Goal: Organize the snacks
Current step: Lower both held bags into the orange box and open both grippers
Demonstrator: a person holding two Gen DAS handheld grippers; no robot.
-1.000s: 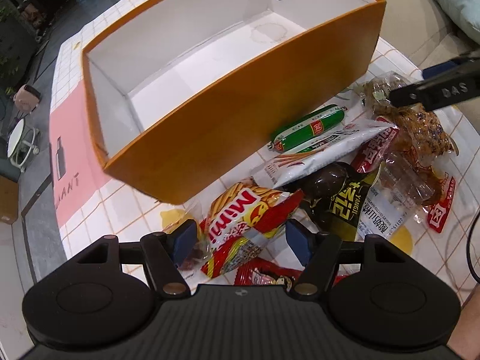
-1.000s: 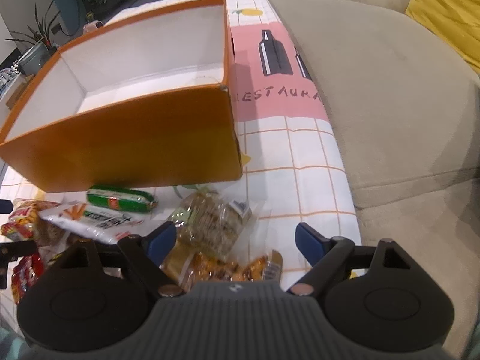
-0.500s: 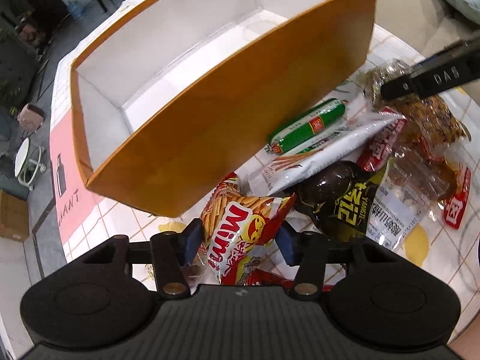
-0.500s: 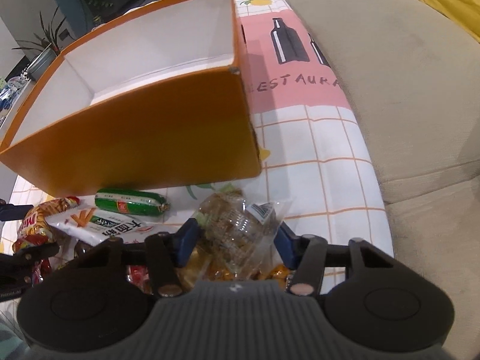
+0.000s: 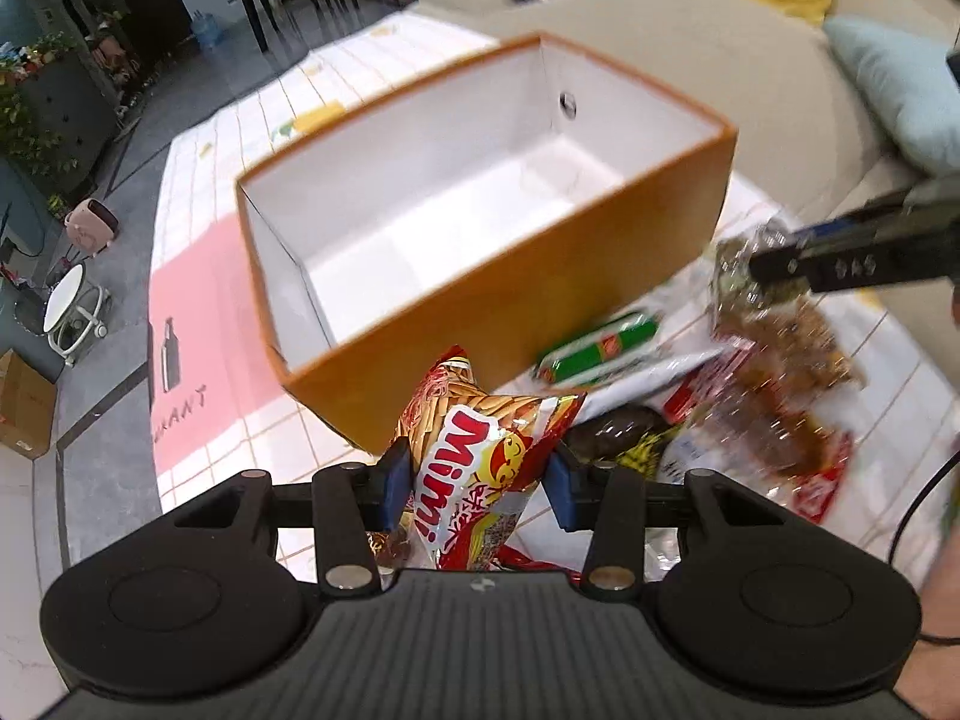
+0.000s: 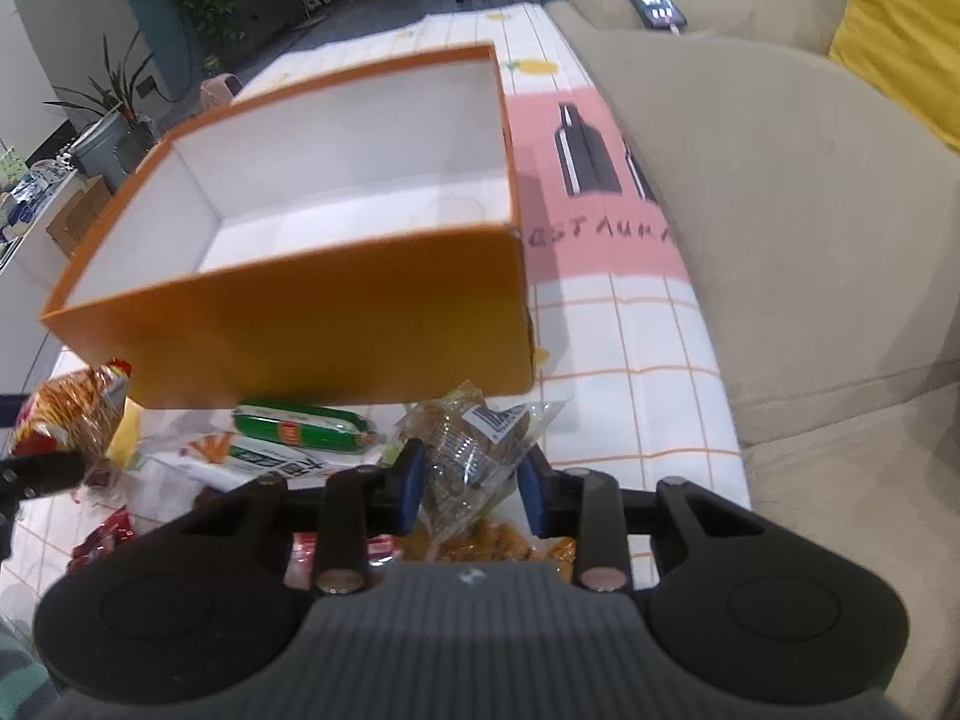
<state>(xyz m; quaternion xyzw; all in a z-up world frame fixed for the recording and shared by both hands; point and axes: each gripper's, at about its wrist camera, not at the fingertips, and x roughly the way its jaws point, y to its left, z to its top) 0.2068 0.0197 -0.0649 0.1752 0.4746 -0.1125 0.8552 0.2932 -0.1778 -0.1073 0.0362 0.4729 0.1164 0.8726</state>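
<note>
An empty orange box (image 5: 456, 276) with a white inside stands on the checked tablecloth; it also shows in the right wrist view (image 6: 312, 312). My left gripper (image 5: 477, 483) is shut on a red Mimi snack bag (image 5: 480, 468) and holds it up in front of the box's near wall. My right gripper (image 6: 471, 483) is shut on a clear bag of brown snacks (image 6: 474, 444), lifted just off the pile; the left wrist view shows that bag (image 5: 774, 324) hanging from it to the right of the box.
A green sausage (image 5: 600, 351), a white packet (image 6: 258, 459), a dark packet (image 5: 624, 438) and red packets (image 5: 822, 492) lie in front of the box. A beige sofa (image 6: 780, 210) borders the table on the right, with a phone (image 6: 654, 3) on it.
Both grippers closed on their bags and lifted them off the pile. Both views have pulled back and up from the box.
</note>
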